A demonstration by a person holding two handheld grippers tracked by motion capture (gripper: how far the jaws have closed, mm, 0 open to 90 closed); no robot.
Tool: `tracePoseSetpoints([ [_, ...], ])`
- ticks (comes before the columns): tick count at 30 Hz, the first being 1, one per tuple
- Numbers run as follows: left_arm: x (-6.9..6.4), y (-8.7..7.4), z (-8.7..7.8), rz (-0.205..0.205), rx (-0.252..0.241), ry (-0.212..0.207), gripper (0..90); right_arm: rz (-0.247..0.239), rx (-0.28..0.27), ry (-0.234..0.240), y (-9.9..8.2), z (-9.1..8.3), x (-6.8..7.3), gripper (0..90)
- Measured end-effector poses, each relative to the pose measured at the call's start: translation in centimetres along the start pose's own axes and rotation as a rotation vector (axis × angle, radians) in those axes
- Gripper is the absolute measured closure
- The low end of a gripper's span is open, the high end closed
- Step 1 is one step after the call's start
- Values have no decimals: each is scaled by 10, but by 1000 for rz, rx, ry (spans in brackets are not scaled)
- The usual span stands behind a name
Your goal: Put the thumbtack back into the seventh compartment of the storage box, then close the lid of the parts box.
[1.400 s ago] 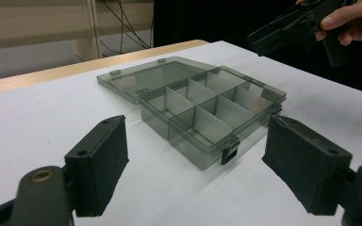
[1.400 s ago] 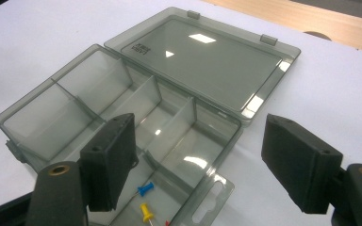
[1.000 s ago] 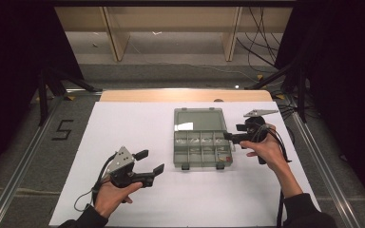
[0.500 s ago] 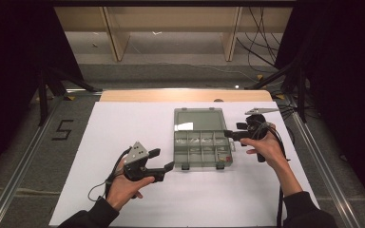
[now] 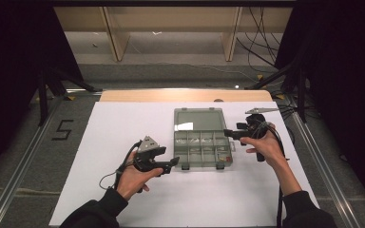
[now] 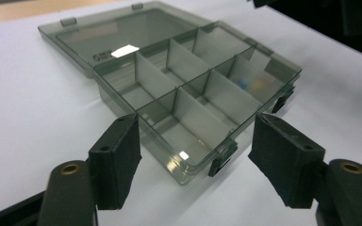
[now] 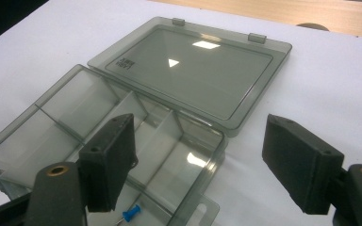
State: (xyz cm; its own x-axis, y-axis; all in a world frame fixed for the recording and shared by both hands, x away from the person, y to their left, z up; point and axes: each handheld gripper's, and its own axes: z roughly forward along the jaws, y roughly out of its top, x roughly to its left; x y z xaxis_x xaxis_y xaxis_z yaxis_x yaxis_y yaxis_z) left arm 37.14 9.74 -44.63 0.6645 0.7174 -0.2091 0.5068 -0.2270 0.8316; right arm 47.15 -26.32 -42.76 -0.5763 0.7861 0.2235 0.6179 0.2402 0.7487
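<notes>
The clear compartment box (image 5: 202, 151) lies near the middle of the white tabletop (image 5: 123, 123), its lid (image 5: 199, 119) swung fully open and flat behind it. Dividers split the tray into small cells; a blue pushpin (image 7: 133, 214) lies in a cell at the box's right end. The left gripper (image 5: 170, 164) sits just beside the box's near left corner, its fingers (image 6: 115, 157) apart and just now narrowing, the corner between them but untouched. The right gripper (image 5: 229, 134) hovers at the box's right edge, fingers (image 7: 108, 160) spread wide, gripping nothing.
</notes>
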Motion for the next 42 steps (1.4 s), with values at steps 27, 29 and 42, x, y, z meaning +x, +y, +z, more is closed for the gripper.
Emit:
tracePoseSetpoints([
  [27, 16, 4, 35, -59, 181, 25, 517, 31, 20, -17, 18, 13, -5, 262],
  [29, 17, 3, 37, -69, 189, 25, 527, 42, 8, -6, 20, 18, -8, 263],
  [42, 18, 3, 41, -90, 223, 19, 624, 116, 75, -26, 33, 47, -16, 266],
])
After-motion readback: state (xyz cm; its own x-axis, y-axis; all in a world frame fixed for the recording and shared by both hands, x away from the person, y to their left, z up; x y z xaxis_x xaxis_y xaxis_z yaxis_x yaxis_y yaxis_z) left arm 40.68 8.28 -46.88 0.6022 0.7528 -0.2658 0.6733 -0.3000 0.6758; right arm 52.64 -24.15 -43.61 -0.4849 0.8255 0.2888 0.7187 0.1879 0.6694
